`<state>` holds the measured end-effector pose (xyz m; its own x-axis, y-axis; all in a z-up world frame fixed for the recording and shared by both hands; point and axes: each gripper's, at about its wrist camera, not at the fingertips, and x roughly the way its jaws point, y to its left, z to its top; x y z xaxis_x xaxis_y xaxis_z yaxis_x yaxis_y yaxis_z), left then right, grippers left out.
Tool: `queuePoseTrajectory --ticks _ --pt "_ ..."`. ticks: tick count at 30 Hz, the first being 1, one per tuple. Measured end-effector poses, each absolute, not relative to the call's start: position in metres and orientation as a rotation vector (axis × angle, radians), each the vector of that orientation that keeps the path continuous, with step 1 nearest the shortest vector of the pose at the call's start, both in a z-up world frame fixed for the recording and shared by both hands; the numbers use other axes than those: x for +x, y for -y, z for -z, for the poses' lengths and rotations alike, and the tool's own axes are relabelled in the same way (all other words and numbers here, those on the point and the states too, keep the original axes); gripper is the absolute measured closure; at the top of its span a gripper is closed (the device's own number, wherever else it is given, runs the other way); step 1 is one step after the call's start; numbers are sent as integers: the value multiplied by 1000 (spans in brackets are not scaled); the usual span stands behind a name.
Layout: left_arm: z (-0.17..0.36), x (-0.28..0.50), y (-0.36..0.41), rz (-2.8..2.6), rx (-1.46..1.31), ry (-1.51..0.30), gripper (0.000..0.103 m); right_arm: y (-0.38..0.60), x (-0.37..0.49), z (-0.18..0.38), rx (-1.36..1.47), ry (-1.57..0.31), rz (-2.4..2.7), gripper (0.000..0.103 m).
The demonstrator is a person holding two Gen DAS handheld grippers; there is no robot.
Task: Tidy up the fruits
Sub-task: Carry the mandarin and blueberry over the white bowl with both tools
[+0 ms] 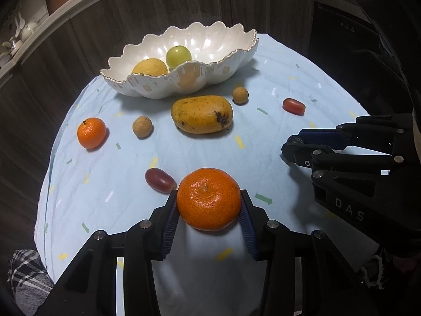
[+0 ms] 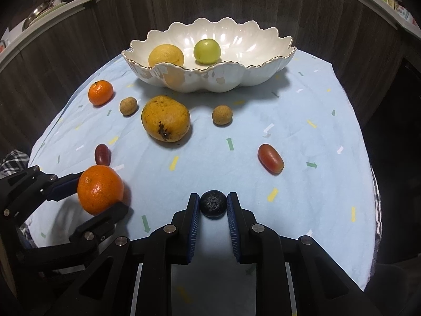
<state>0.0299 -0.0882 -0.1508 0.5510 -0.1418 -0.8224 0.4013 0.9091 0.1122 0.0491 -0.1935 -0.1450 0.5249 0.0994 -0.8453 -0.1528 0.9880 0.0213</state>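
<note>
My left gripper (image 1: 208, 203) is shut on a large tangerine (image 1: 209, 198), its blue pads pressing both sides just above the cloth; the same tangerine (image 2: 101, 189) shows at the lower left of the right wrist view. My right gripper (image 2: 212, 206) is shut on a small round black fruit (image 2: 213, 204) near the table's front edge. A white scalloped bowl (image 2: 236, 79) at the back holds a yellow citrus (image 2: 165, 55) and a green fruit (image 2: 207, 50).
Loose on the light blue cloth (image 2: 302, 131) lie a mango (image 2: 165, 118), a small tangerine (image 2: 100, 92), two brown longans (image 2: 128, 106) (image 2: 222, 115), a red grape (image 2: 271, 157) and a dark grape (image 2: 102, 154). Dark wood cabinets stand behind the table.
</note>
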Motion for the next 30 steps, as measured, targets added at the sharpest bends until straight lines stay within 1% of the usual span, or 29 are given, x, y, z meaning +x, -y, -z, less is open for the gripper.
queuePoseTrajectory --ticks 10,30 --pt "139 31 85 308 303 -905 61 193 47 134 -63 -970 -156 81" --pt "96 59 69 238 241 -834 61 197 61 84 -38 -871 -127 80"
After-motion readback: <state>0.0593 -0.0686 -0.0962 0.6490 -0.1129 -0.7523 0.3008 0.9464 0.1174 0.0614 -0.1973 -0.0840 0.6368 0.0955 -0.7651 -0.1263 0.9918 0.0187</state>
